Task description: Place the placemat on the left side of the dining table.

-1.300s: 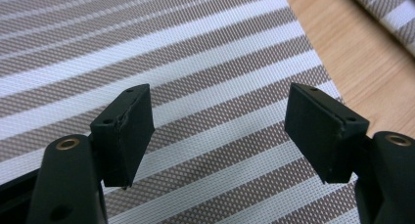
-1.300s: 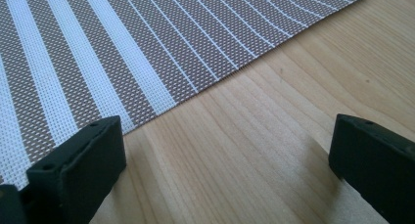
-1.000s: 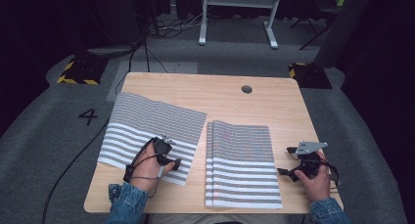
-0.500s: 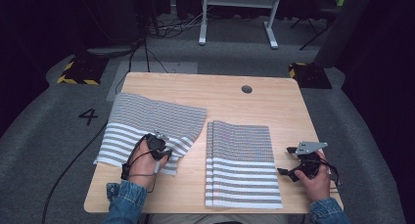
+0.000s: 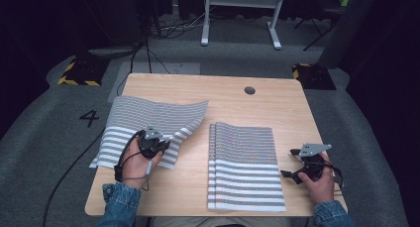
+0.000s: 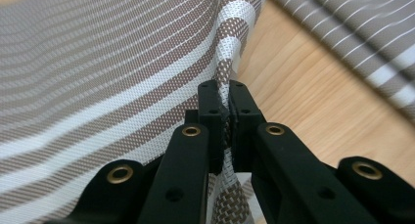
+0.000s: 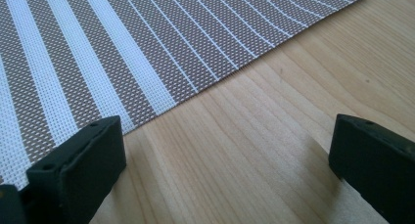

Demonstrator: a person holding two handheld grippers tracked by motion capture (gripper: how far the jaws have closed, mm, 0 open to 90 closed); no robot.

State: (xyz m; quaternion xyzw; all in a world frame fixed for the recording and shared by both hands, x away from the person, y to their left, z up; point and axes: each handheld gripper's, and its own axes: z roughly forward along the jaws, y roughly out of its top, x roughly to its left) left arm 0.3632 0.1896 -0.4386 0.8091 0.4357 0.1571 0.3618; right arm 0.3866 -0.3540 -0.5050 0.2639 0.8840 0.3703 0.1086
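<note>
The left gripper (image 6: 222,111) has just been closing its jaws, and they are now clamped on the near right edge of the loose mat (image 5: 148,118), with the striped weave pinched between the pads. In the high view that gripper (image 5: 157,146) sits at the mat's lower right corner, and the fabric rises in a soft fold around it instead of lying flat. The mat covers the left half of the bench (image 5: 237,105), and its far left part hangs over the edge.

The right gripper (image 7: 225,155) has its jaws wide apart with nothing between them. It rests over bare wood just beside the right edge of the stack (image 5: 245,167), a pile of matching striped mats squared up in the middle of the bench. In the high view it (image 5: 297,173) lies low at the near right.

I judge the step in hand to be the pickup of the loose mat, with the grip made and the lift barely begun. The next move calls for carrying the corner up and across towards the stack, slowly enough that the limp mat trails without creasing. The free gripper is well placed to steady the pile or square the edges.
</note>
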